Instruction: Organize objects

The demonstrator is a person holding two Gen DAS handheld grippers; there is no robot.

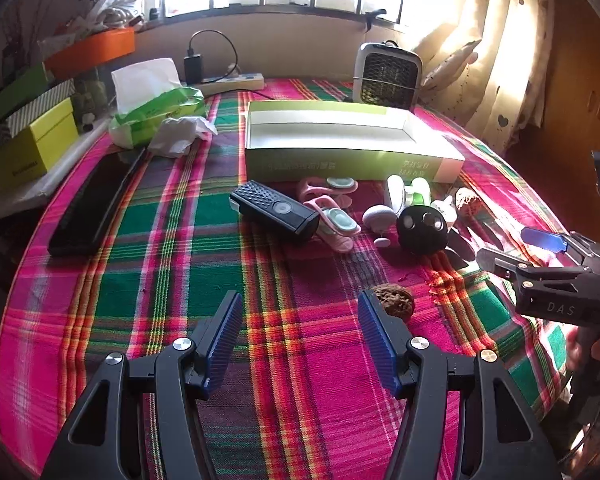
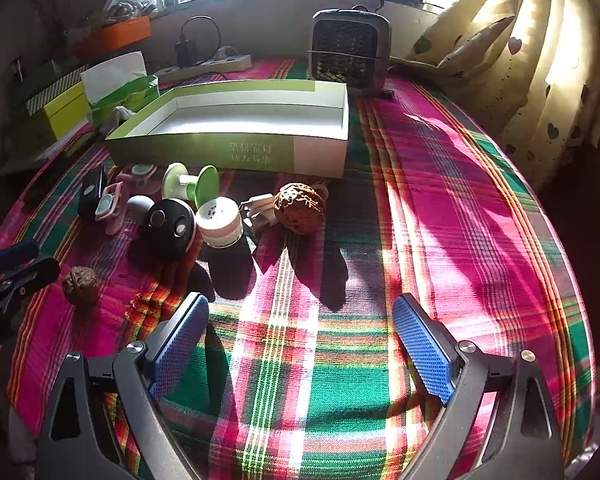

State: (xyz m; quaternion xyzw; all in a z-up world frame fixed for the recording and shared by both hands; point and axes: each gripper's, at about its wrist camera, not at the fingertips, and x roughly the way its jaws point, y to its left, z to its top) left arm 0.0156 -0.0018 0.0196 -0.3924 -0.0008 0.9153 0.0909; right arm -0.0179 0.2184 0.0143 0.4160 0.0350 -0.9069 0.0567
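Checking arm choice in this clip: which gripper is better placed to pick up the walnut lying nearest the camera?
Left. The near walnut sits beside the open left gripper; the right gripper is farther away.

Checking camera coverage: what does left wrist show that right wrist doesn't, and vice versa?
Left wrist only: the long black keyboard at the table's left, the crumpled tissue, and the right gripper seen from the side.

Right wrist only: the round white speaker-like puck and the sunlit bare cloth on the right of the table.

Both: the open green box, black round gadget, near walnut, heater.
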